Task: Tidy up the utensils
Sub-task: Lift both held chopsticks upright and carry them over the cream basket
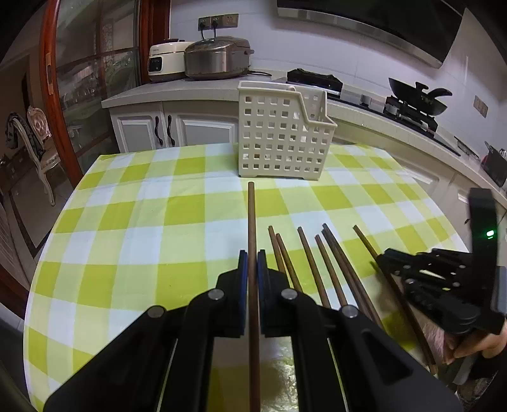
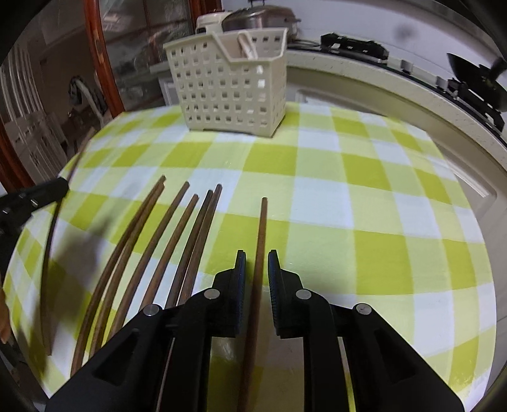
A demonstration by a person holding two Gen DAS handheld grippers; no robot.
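Two wrist cameras, both close above the table.
Each looks forward and down along its fingers toward the basket at the far edge; both share basket, chopsticks and counter.

A home kitchen with a dining table in it.

Two rice cookers sit plugged into wall sockets on a pale countertop above white cabinet doors. A black wok rests on a gas hob under a range hood. A green-and-white checked tablecloth covers the table, and an ornate chair stands past a wood-framed glass door.
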